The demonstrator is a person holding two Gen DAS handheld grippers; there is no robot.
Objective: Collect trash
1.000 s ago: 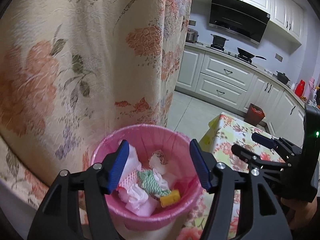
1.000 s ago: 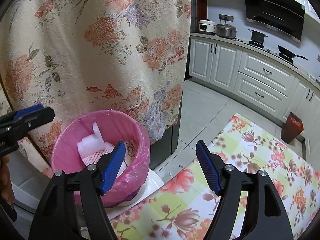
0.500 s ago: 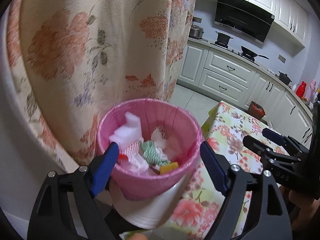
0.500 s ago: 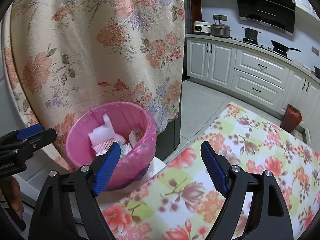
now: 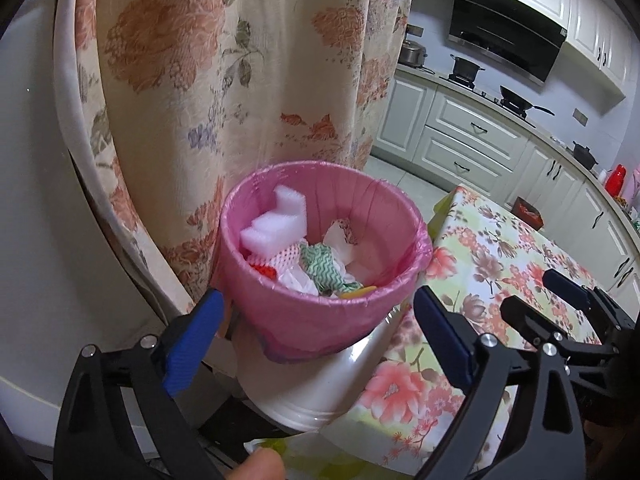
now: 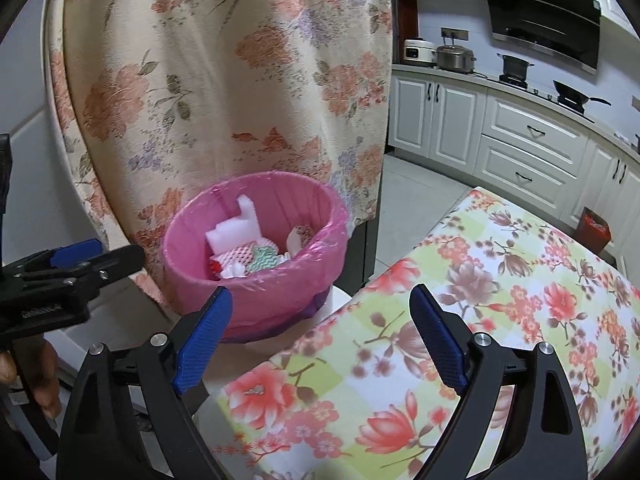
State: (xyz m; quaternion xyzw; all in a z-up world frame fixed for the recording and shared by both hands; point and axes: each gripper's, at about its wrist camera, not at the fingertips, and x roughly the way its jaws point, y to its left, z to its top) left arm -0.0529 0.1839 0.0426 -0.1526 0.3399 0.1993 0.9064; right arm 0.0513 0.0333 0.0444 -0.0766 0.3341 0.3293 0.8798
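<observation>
Left wrist view, from left to right. Flowered curtain [image 5: 224, 80] hanging behind, reaching down past the rim of the bin [image 5: 320, 320]. Left gripper [image 5: 316, 336] with jaws spread wide and holding nothing, blue pads on either side of the bin's lower wall, apart from it. Bin white, lined with a pink bag [image 5: 384, 208] folded over the rim, standing just beside the corner of the bench [image 5: 500, 256]. Inside the bin: white foam block [image 5: 276, 220] against the far left wall, red-and-white net sleeve [image 5: 276, 258] below it, green zigzag cloth [image 5: 320, 260] at centre, crumpled white paper [image 5: 340, 240] to the right, a yellow scrap [image 5: 360, 290] near the front rim. Right gripper [image 5: 560, 292] at the far right over the flowered cloth of the bench, seen side-on. Kitchen cabinets [image 5: 460, 128] and a black hood [image 5: 508, 40] in the background.

Right wrist view, from left to right. Left gripper [image 6: 96, 256] at the left edge, seen side-on. Curtain [image 6: 240, 80] behind. Bin [image 6: 256, 292] left of centre, trash visible inside. Right gripper [image 6: 320, 332] with jaws wide apart and empty, left pad in front of the bin's wall, right pad over the bench [image 6: 500, 280]. Small red-lined bin [image 6: 594, 228] on the floor beside the far cabinets [image 6: 520, 136].
</observation>
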